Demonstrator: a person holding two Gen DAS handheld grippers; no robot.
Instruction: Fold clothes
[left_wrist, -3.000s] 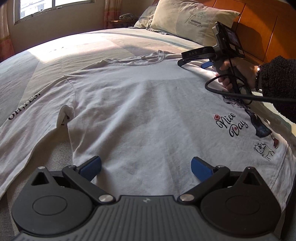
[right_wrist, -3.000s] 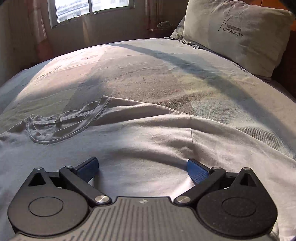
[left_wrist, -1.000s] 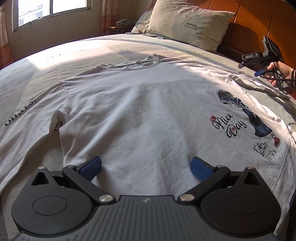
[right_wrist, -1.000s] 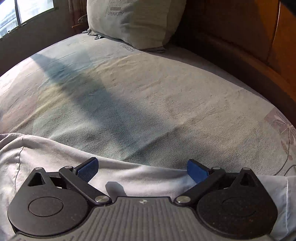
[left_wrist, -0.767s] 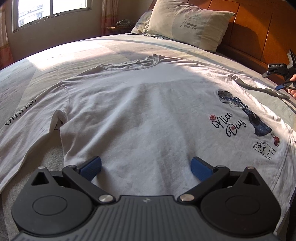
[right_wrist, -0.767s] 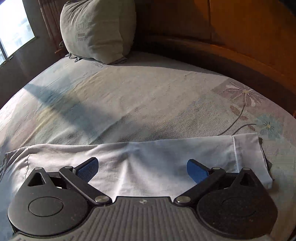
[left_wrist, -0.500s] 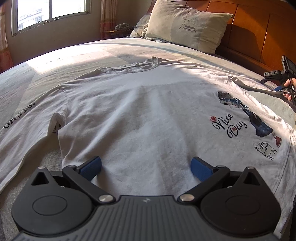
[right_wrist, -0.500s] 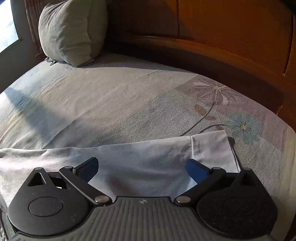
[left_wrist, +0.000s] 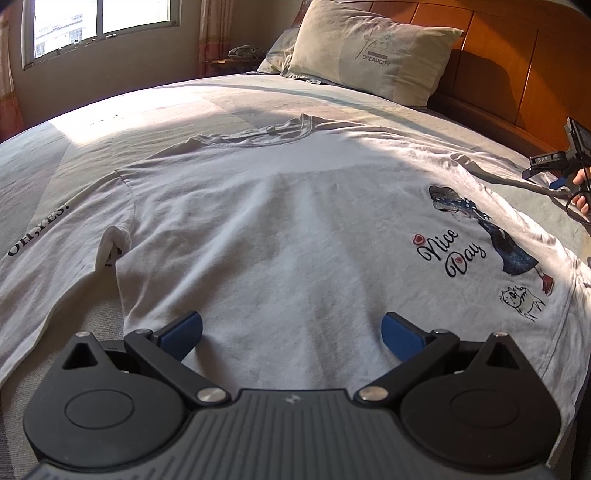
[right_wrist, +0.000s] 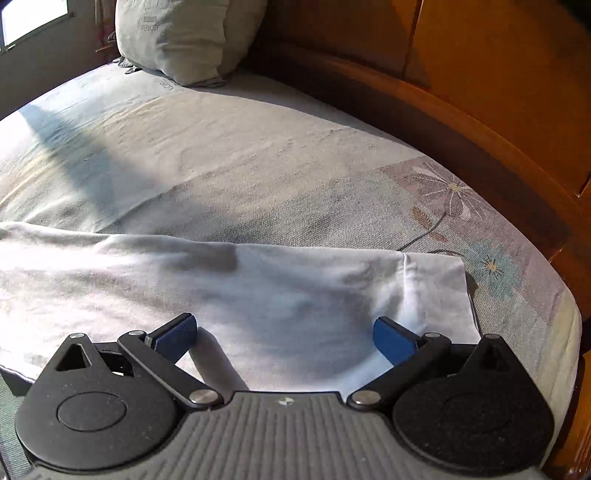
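Note:
A white long-sleeved T-shirt (left_wrist: 280, 229) lies spread flat on the bed, collar toward the window, with a "Nice Day" print at its right. My left gripper (left_wrist: 291, 332) is open and hovers over the shirt's lower hem, with nothing between its blue fingers. Far right in the left wrist view, a hand holds my right gripper (left_wrist: 546, 175) over the shirt's right sleeve. In the right wrist view that sleeve (right_wrist: 258, 291) stretches out flat. My right gripper (right_wrist: 284, 336) stands open just above the sleeve, near its cuff (right_wrist: 439, 291).
A beige pillow (left_wrist: 373, 51) leans against the wooden headboard (left_wrist: 517, 81) at the back right. The wooden bed frame (right_wrist: 461, 122) runs close behind the sleeve cuff. A window (left_wrist: 99, 26) lights the far left. Bare flowered bedsheet (right_wrist: 258, 166) lies beyond the sleeve.
My right gripper has travelled from the collar area out along the right sleeve to its cuff, turning toward the headboard. My left gripper has barely moved. Both stay open.

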